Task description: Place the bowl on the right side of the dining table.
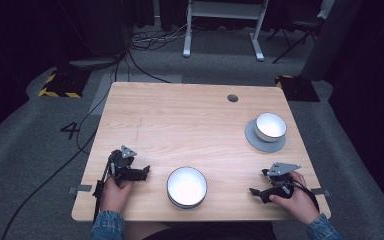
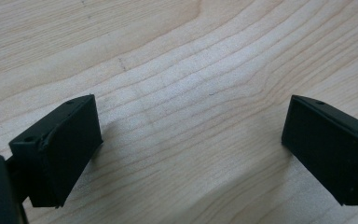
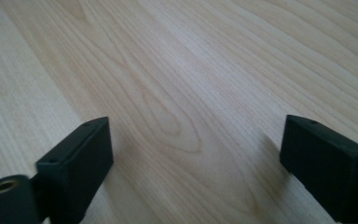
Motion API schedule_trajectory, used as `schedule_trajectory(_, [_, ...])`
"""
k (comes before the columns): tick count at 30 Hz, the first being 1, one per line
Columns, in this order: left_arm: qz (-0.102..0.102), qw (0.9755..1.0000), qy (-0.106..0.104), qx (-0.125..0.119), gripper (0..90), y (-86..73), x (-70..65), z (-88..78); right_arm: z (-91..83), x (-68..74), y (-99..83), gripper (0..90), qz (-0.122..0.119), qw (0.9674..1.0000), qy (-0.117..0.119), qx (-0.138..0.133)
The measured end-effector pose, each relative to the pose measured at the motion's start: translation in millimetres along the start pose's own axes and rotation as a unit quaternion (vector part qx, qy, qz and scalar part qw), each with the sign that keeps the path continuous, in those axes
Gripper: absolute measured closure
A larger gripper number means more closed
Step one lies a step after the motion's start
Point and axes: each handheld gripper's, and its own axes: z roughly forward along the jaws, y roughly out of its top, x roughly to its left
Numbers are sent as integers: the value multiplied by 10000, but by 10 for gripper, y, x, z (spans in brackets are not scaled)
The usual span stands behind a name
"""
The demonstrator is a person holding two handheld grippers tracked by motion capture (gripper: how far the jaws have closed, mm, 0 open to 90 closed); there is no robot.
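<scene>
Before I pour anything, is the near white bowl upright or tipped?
Upright: the near white bowl sits level on the wooden table, round rim facing up.

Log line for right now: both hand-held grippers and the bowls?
left hand-held gripper: open, empty | right hand-held gripper: open, empty | near bowl: between them, untouched | far bowl: on grey plate

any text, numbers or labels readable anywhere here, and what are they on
"4": a dark numeral marked on the grey floor, left of the table.
No print shows on the near bowl, the far bowl or its grey plate.
</scene>
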Motion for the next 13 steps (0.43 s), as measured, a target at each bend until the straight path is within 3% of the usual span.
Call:
schedule_trajectory(2, [1,10000,4,13,48,1,0,-2,29,1,-18,8,32,9999,-38,-119])
schedule_trajectory(13, [6,10000,2,21,48,1,0,-3,38,6,-16,0,0,9999,-51,-118])
